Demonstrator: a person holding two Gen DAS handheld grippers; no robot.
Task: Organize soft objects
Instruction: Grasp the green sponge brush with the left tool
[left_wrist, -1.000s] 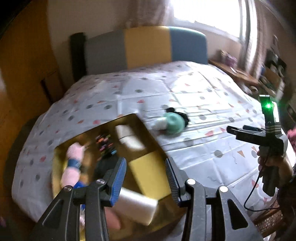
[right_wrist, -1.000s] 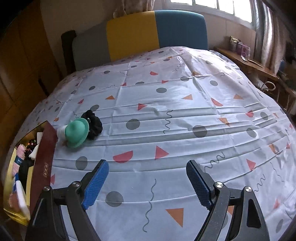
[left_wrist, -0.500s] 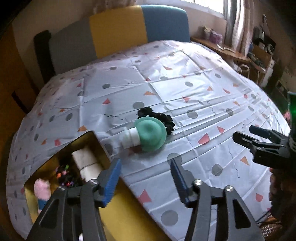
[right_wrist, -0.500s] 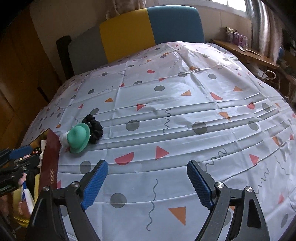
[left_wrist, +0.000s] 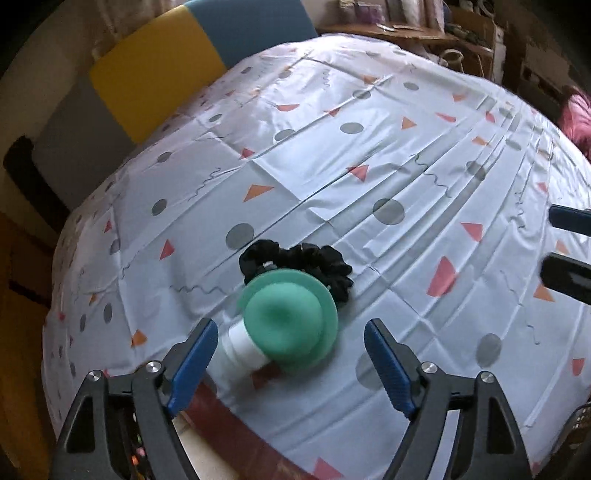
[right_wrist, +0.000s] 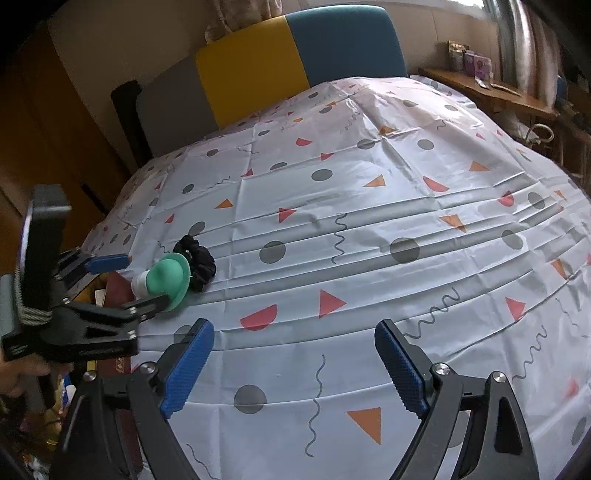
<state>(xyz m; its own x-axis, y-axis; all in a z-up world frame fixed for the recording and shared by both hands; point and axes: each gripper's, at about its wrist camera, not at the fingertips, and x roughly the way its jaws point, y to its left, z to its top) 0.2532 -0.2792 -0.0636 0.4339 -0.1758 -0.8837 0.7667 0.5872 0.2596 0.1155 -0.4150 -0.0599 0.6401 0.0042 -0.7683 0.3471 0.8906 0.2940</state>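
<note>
A soft green mushroom toy (left_wrist: 290, 319) with a white stem lies on its side on the patterned bedsheet (left_wrist: 369, 155). A black scrunchie (left_wrist: 295, 260) lies right behind it, touching it. My left gripper (left_wrist: 290, 363) is open, its blue pads on either side of the toy just in front of it. In the right wrist view the toy (right_wrist: 168, 277), the scrunchie (right_wrist: 197, 258) and the left gripper (right_wrist: 135, 280) show at the left. My right gripper (right_wrist: 293, 369) is open and empty above the sheet, well to the right of the toy.
A dark red storage box edge (left_wrist: 236, 421) sits at the bed's near left, also in the right wrist view (right_wrist: 116, 295). A yellow, blue and grey headboard (right_wrist: 280, 62) stands at the far end. A wooden shelf (right_wrist: 491, 92) with small items is at right.
My left gripper has swung from above the box over to the green mushroom toy and closed in on it. The right gripper has barely moved.
</note>
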